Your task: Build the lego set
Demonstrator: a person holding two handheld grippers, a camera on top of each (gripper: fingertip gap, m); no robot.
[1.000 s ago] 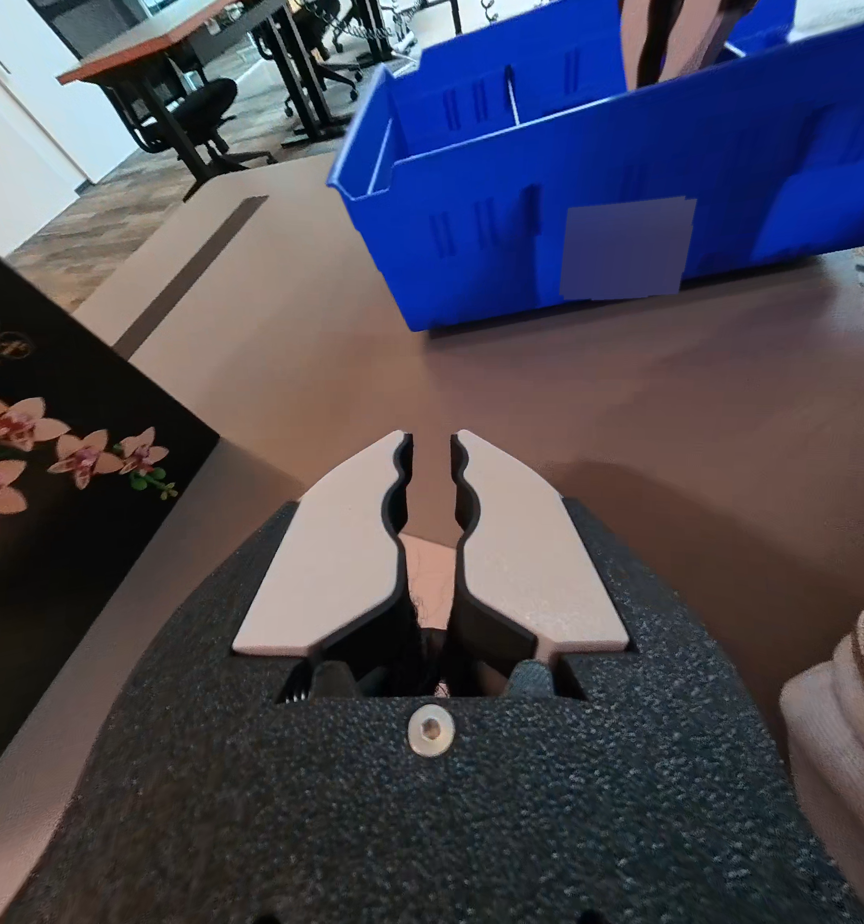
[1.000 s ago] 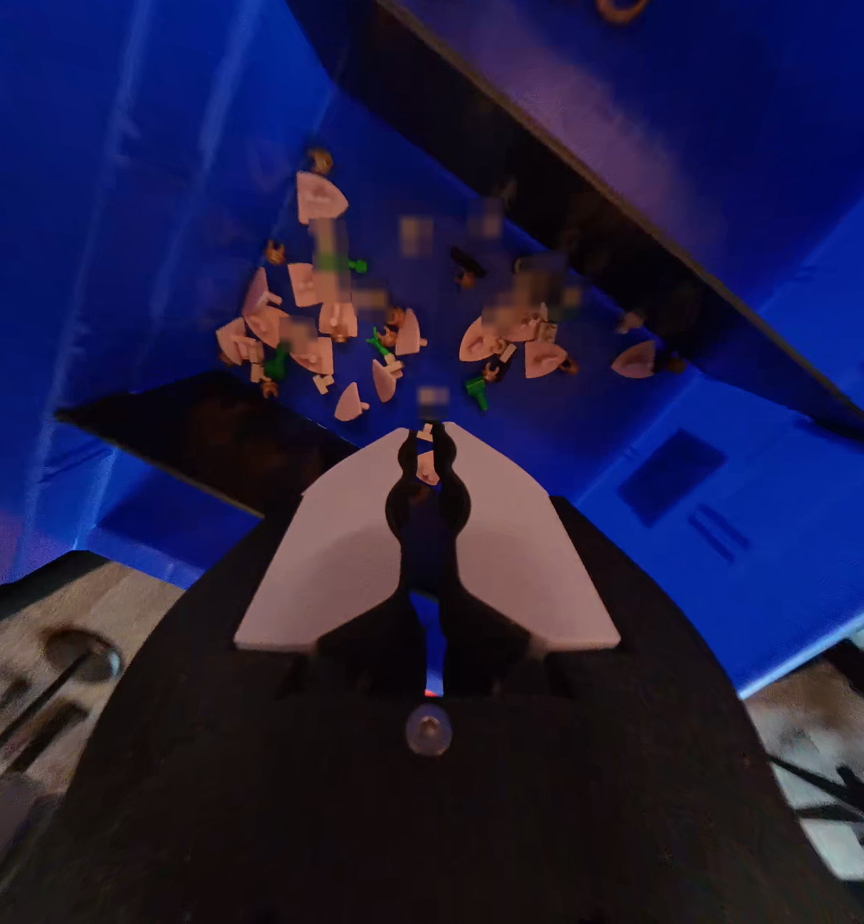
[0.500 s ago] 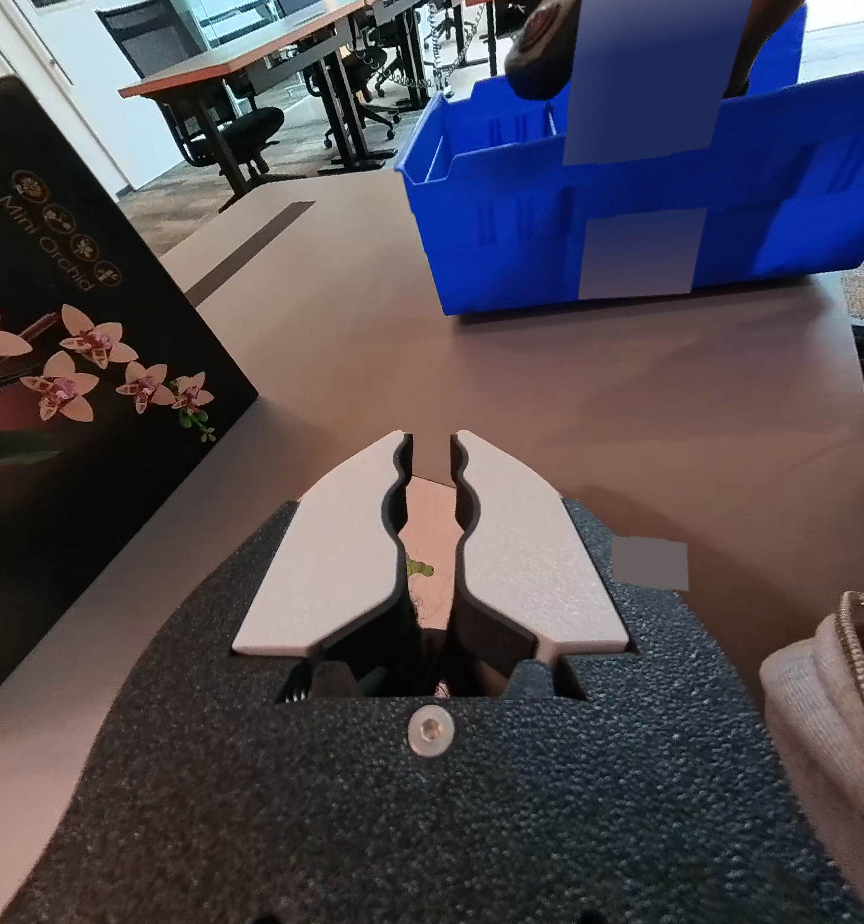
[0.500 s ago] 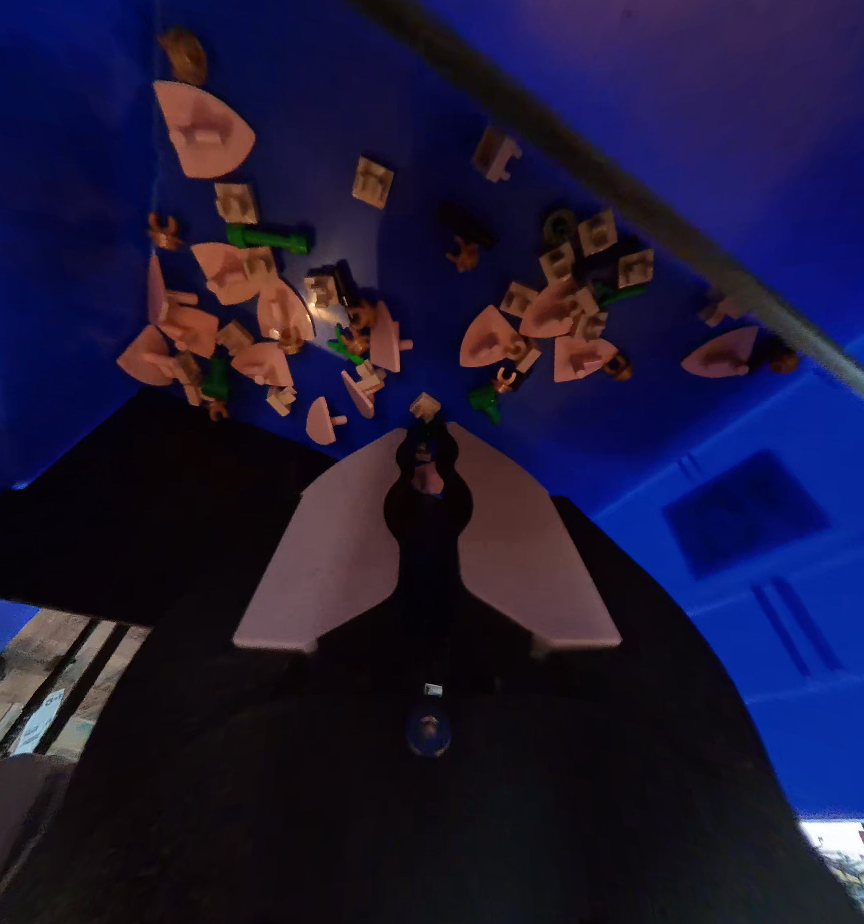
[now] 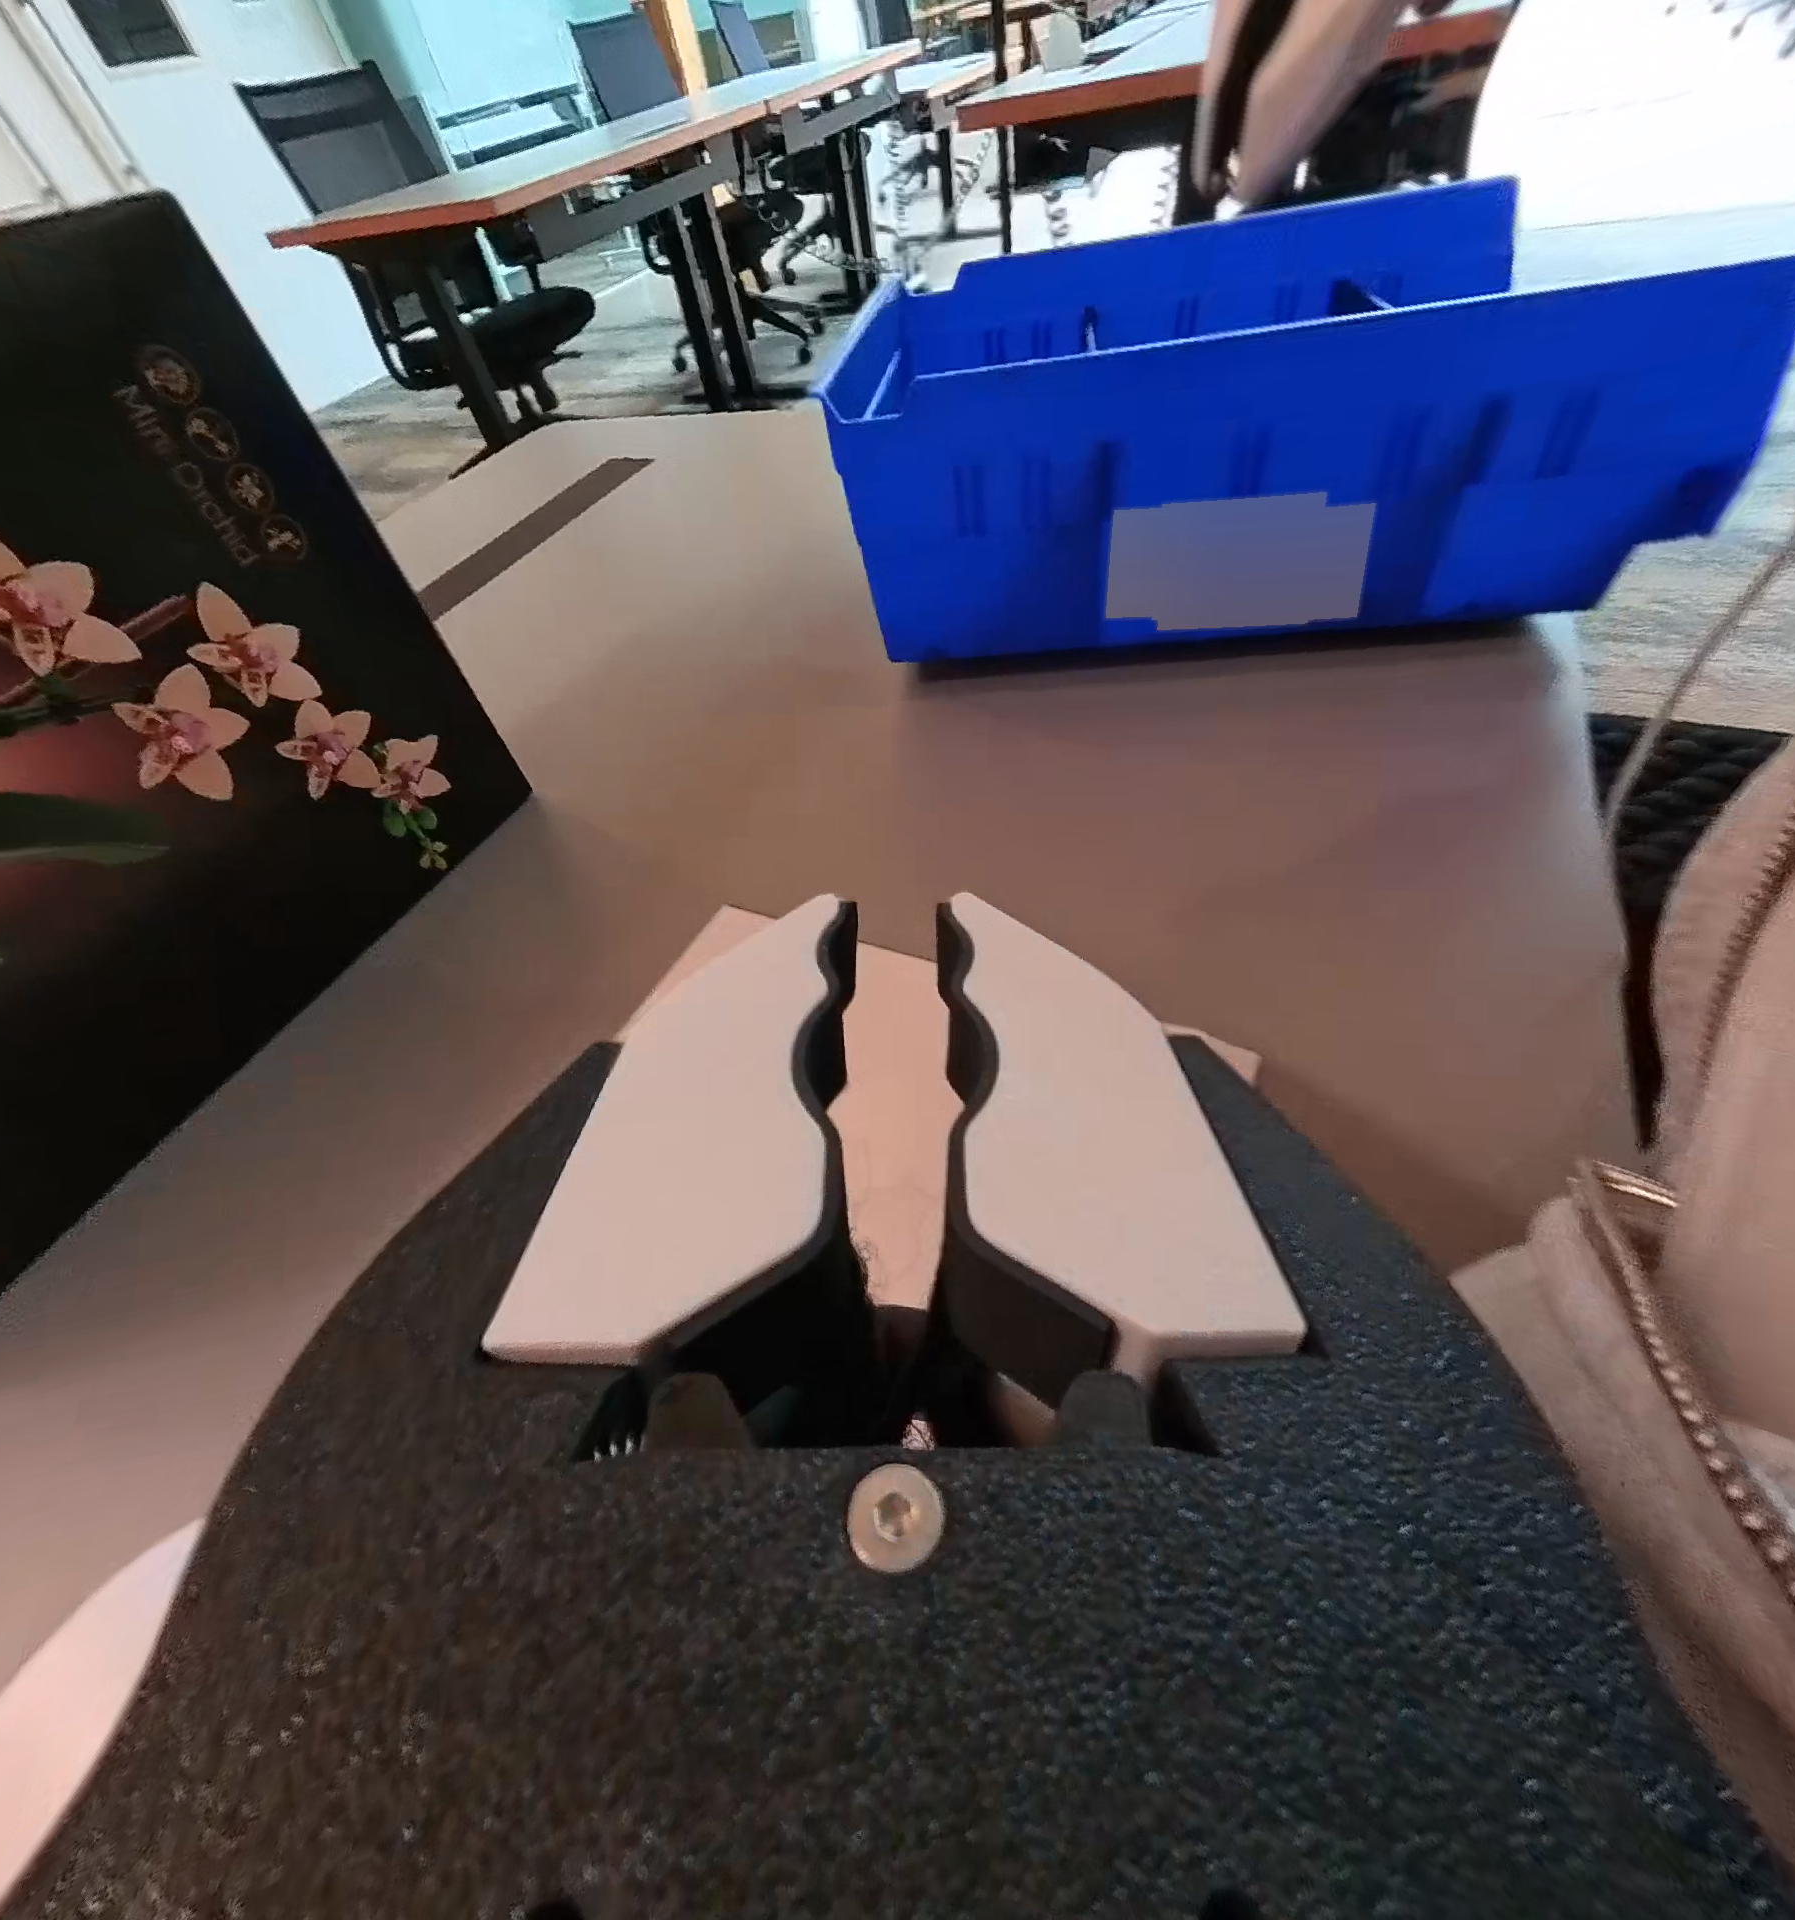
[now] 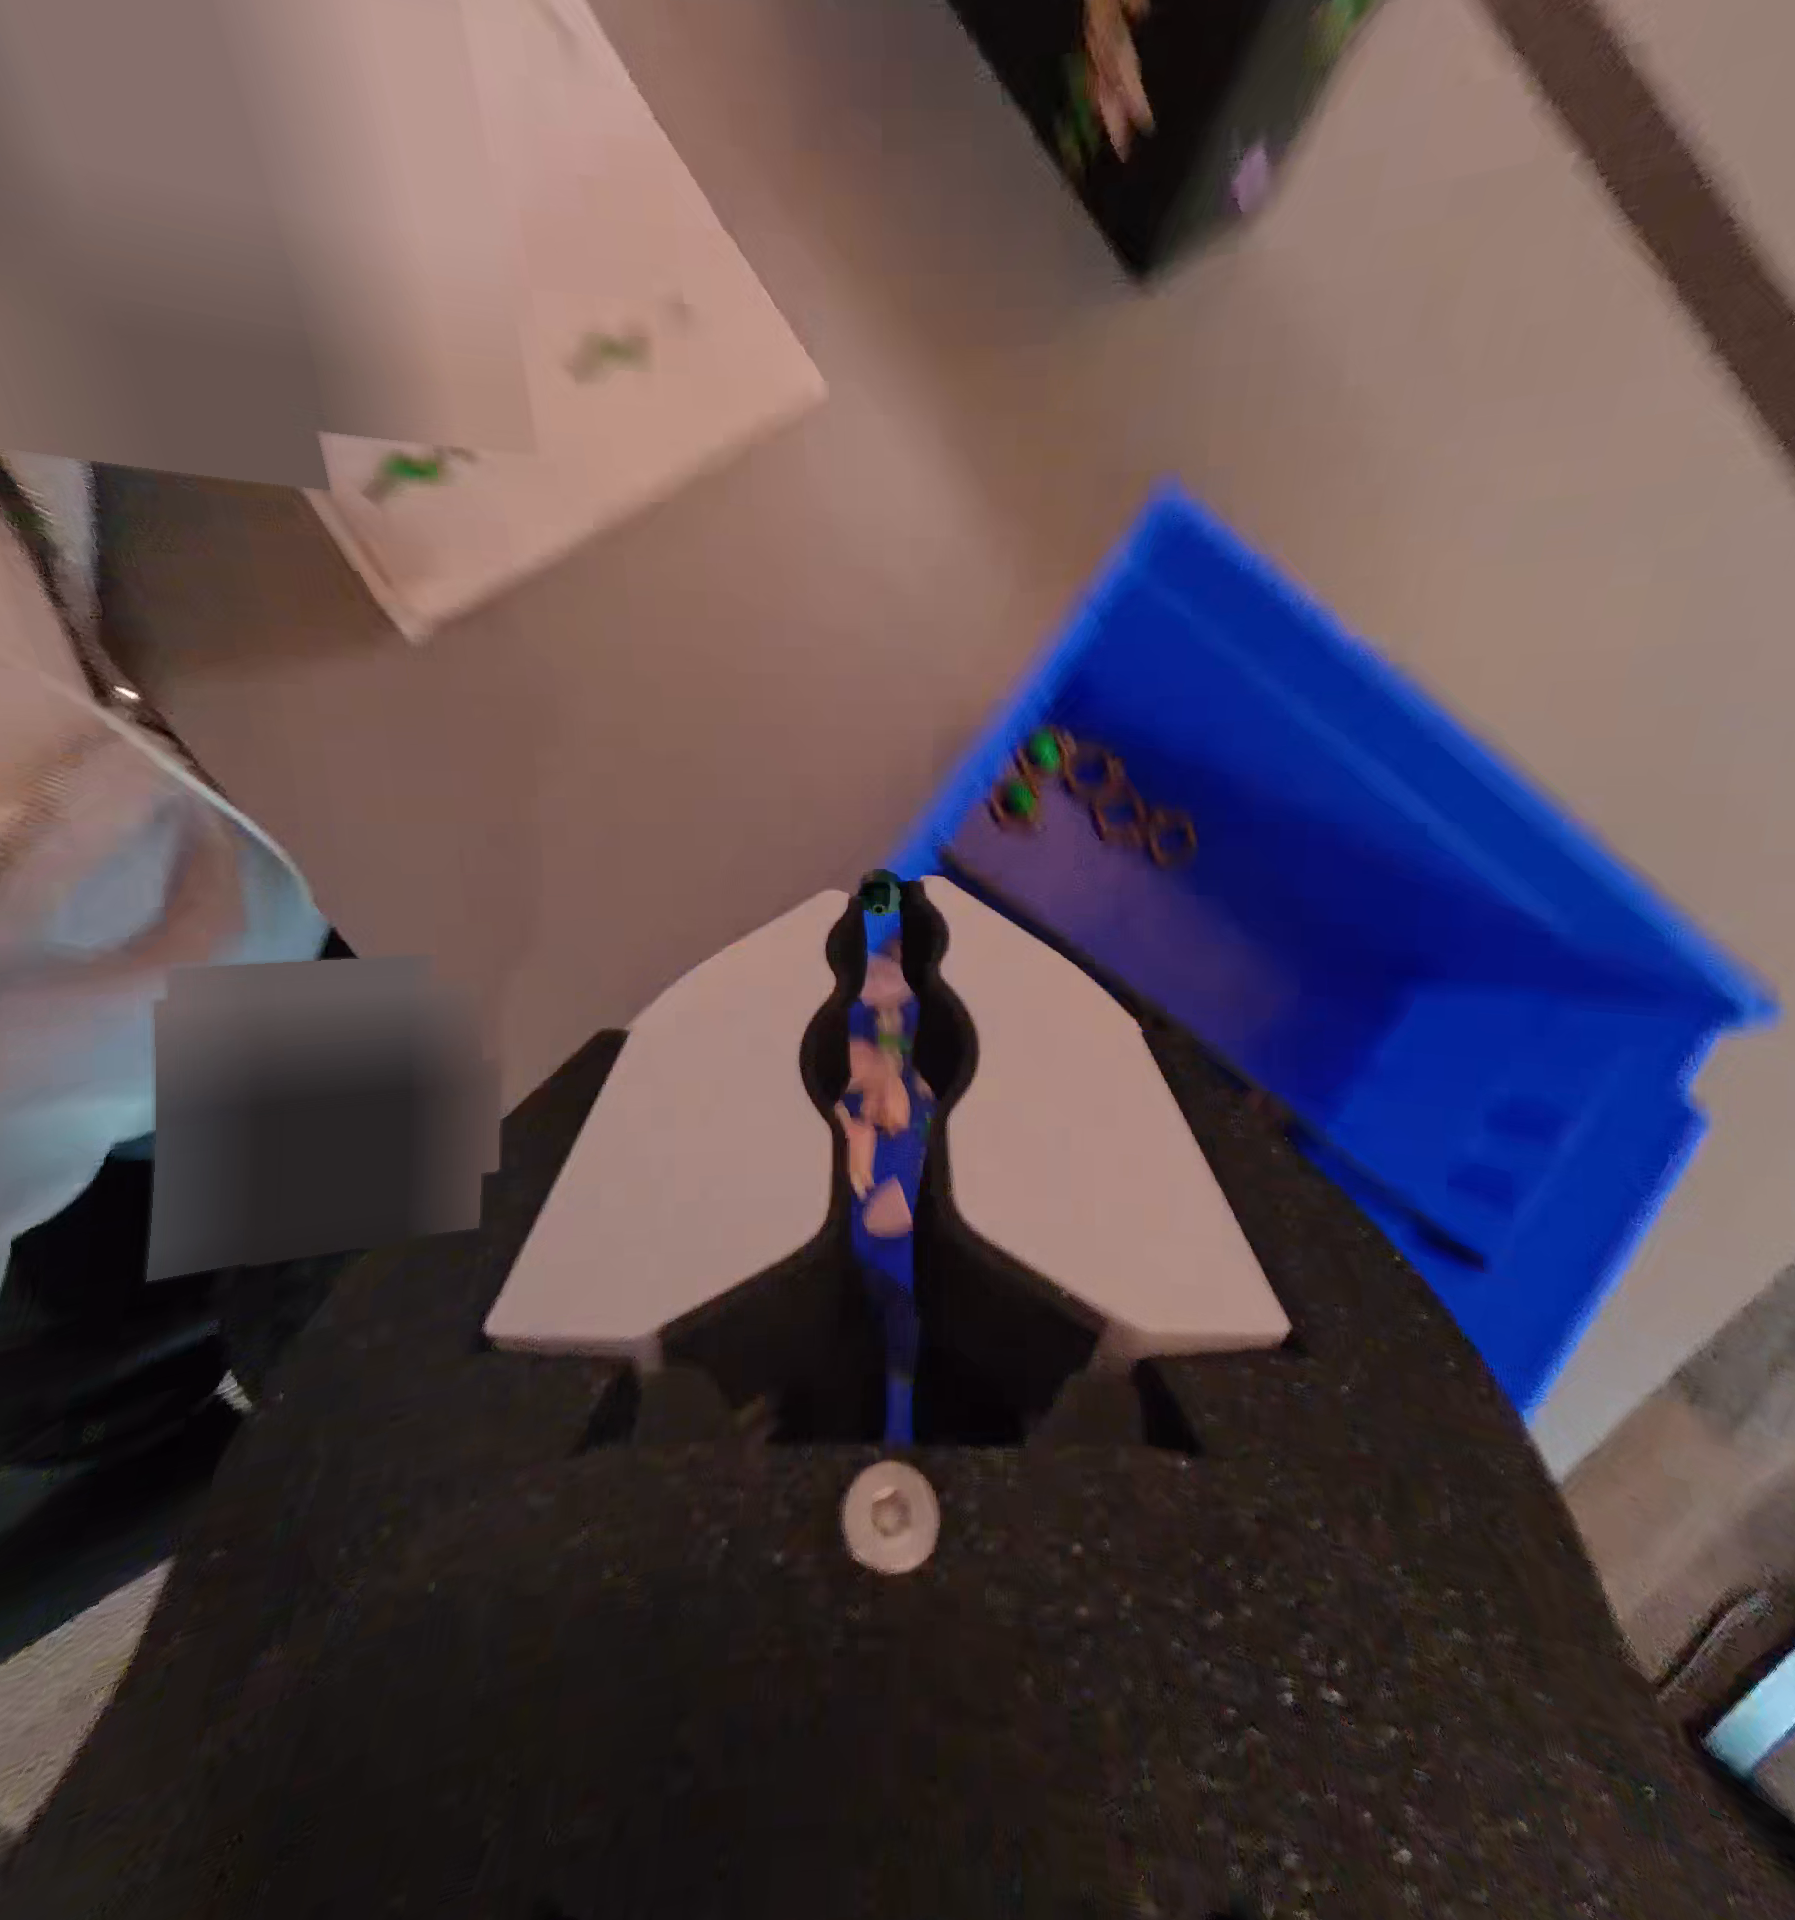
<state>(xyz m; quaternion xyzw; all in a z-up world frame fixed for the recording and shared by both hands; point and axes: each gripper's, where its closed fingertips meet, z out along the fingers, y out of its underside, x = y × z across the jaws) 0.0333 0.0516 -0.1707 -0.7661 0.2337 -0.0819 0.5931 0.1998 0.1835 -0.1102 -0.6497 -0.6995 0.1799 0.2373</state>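
Observation:
My right gripper (image 6: 880, 891) is shut on a small dark green lego piece (image 6: 877, 898) at its fingertips, held high above the blue bin (image 6: 1475, 914). One compartment holds brown rings and green pieces (image 6: 1101, 805). Pink petal pieces (image 6: 880, 1101) show through the gap between the fingers. My left gripper (image 5: 895, 914) is open a narrow gap and empty, low over a pale instruction booklet (image 5: 891, 1049) on the table. The blue bin also shows in the left wrist view (image 5: 1392, 416), far ahead to the right.
A black set box with orchid pictures (image 5: 145, 644) stands on the left and also shows in the right wrist view (image 6: 1163, 114). The open booklet (image 6: 602, 416) lies on the brown table (image 5: 1080, 810). A person's pale zipped jacket (image 5: 1755, 1195) is close on the right. Office desks stand behind.
My right gripper has risen out of the bin with a small green piece in its tips and now looks down on the table. My left gripper has drawn back from the bin over the booklet.

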